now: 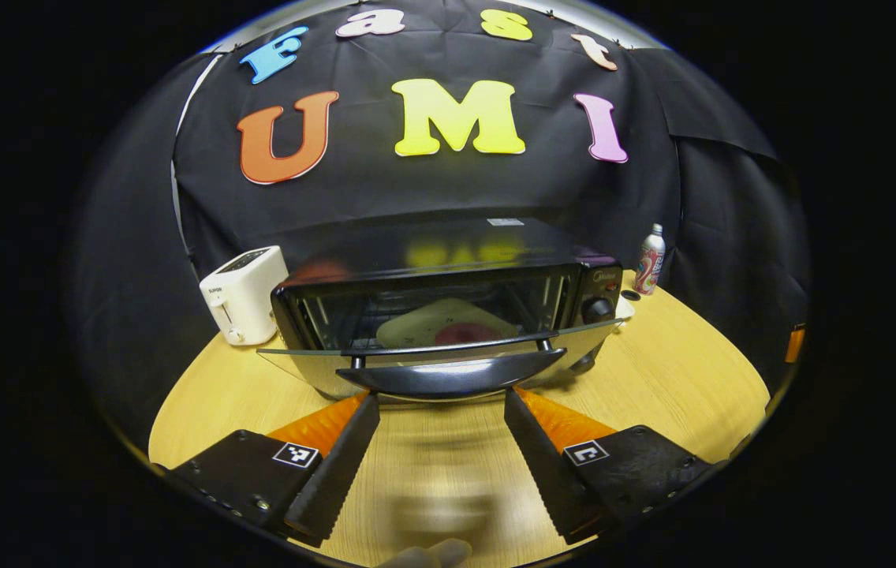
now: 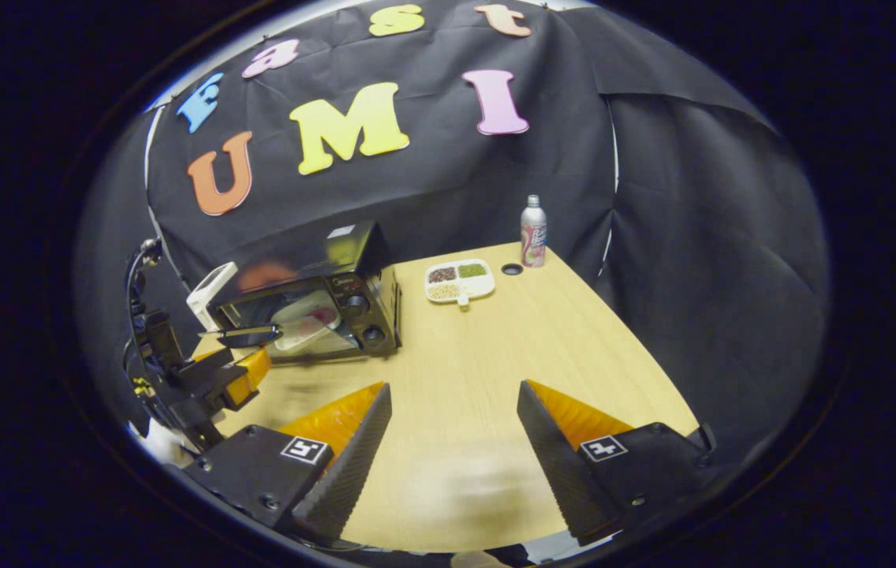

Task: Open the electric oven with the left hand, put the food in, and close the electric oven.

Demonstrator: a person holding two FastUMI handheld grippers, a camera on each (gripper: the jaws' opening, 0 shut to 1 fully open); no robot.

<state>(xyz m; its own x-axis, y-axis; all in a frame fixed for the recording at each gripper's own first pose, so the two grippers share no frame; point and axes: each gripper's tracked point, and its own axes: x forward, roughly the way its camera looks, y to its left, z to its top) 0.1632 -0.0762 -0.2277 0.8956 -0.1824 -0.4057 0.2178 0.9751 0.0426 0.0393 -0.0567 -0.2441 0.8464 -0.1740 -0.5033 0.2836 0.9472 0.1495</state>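
Fingers of the left gripper (image 1: 442, 398) spread wide at the bottom of the left gripper view, tips just under the handle (image 1: 452, 376) of the electric oven (image 1: 448, 312) at frame centre; its glass door hangs partly open, food (image 1: 448, 327) inside. Right gripper (image 2: 454, 390) gapes wide, holding nothing, over the wooden table (image 2: 495, 347).

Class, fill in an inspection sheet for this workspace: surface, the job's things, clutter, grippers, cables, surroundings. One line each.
Surface: wooden table, light finish.
Job's things: electric oven, door partly open; plate of food inside on the rack.
Clutter: white toaster beside the oven; divided snack tray; bottle with its cap on the table.
Grippers: left gripper open, at the door handle, not clamping; right gripper open, holding nothing.
Cables: dark cable behind the left gripper.
Surroundings: black cloth wall.
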